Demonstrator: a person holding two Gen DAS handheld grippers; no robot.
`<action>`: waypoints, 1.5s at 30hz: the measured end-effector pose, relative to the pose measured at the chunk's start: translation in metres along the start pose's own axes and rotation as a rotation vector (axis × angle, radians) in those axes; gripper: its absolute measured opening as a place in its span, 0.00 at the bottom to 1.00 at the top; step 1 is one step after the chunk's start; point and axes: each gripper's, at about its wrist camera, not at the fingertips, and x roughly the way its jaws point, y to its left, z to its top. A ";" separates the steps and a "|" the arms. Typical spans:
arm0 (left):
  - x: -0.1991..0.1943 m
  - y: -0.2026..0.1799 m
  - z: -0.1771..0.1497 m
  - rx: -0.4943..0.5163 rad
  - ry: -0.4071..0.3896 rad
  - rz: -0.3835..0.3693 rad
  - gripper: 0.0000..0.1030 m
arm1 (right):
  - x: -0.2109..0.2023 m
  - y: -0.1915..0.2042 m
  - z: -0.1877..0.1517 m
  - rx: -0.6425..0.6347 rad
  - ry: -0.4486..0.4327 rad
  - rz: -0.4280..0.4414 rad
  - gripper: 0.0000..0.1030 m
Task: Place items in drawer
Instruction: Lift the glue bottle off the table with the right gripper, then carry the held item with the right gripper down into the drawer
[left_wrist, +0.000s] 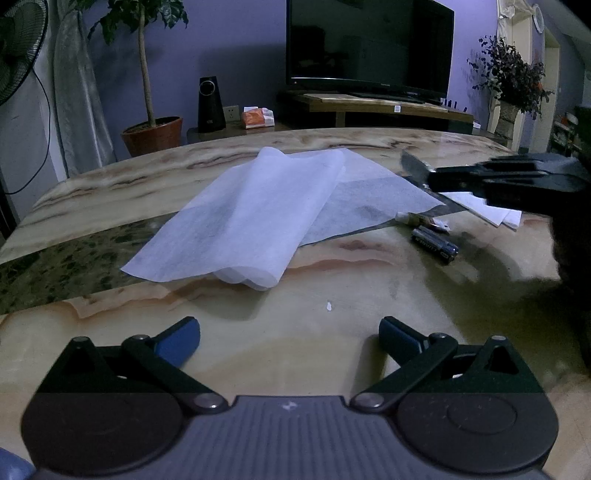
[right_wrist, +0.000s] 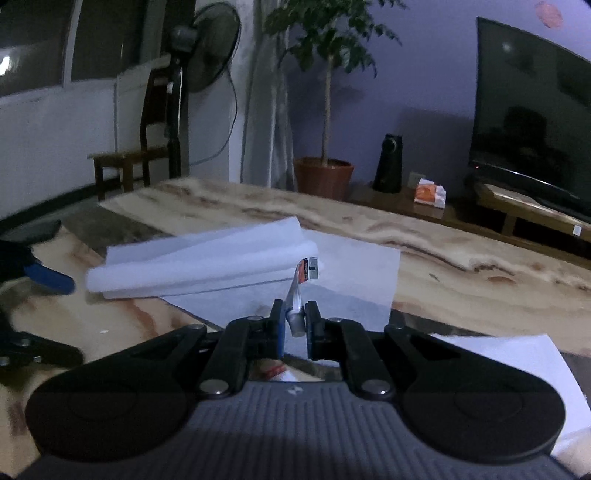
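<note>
My right gripper (right_wrist: 294, 308) is shut on a small flat tube (right_wrist: 304, 270). Its silver cap sits between the pads and its red and black printed end sticks up. In the left wrist view the same gripper (left_wrist: 434, 177) hovers above the table at the right, with the silvery tube (left_wrist: 413, 163) poking out to the left. Below it on the table lie another small tube (left_wrist: 421, 220) and dark batteries (left_wrist: 436, 245). My left gripper (left_wrist: 288, 325) is open and low over the bare marble, with nothing between its blue pads. No drawer shows in either view.
Folded white paper sheets (left_wrist: 251, 214) cover the middle of the marble table (left_wrist: 332, 295), and more white paper (left_wrist: 495, 214) lies at the right. Beyond the table are a potted plant (left_wrist: 153, 133), a speaker (left_wrist: 210, 105), a TV (left_wrist: 369, 48) and a standing fan (right_wrist: 207, 48).
</note>
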 end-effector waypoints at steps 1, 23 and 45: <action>0.000 0.000 0.000 0.000 0.000 0.000 1.00 | -0.005 0.001 -0.002 0.002 -0.007 -0.003 0.12; 0.000 0.000 0.000 0.000 0.000 0.000 1.00 | -0.148 0.025 -0.034 0.027 -0.097 0.019 0.12; 0.000 0.000 0.000 0.000 0.000 0.000 1.00 | -0.195 0.156 -0.168 -0.267 0.425 0.364 0.12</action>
